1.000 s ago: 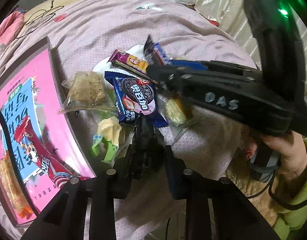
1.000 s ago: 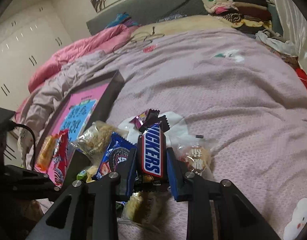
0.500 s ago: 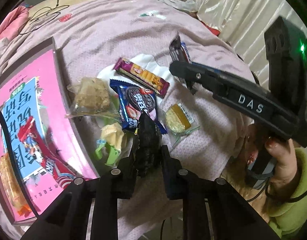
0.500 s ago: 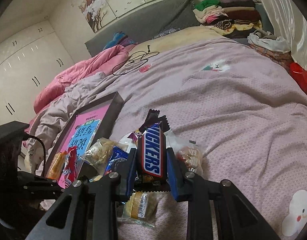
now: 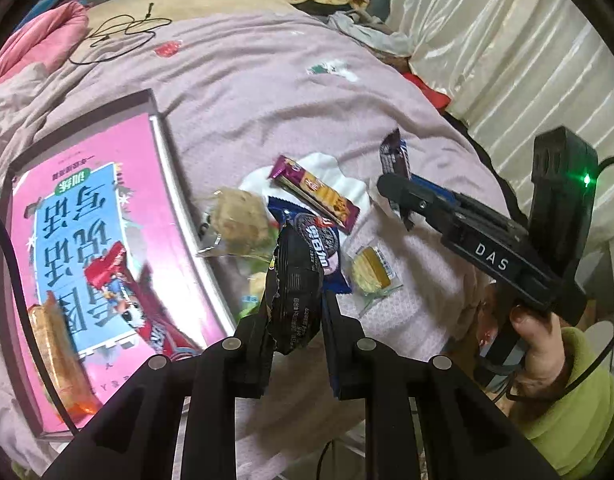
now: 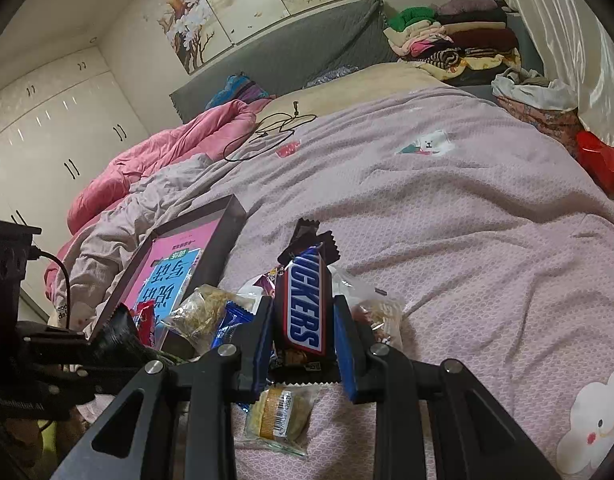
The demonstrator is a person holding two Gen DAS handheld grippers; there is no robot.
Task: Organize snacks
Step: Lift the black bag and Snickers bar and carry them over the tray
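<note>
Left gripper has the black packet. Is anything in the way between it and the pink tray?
Nothing visible. The left gripper holds the black packet up off the bed, beside the pink tray. Only the tray's low rim lies between. A red packet already lies inside.

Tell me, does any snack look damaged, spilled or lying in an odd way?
Nothing looks torn or spilled. The loose wrapped snacks lie in an untidy overlapping heap: the purple biscuit bar rests slanted beside the blue Oreo packet. Only two packets, including the red one, lie in the pink-bottomed box.
</note>
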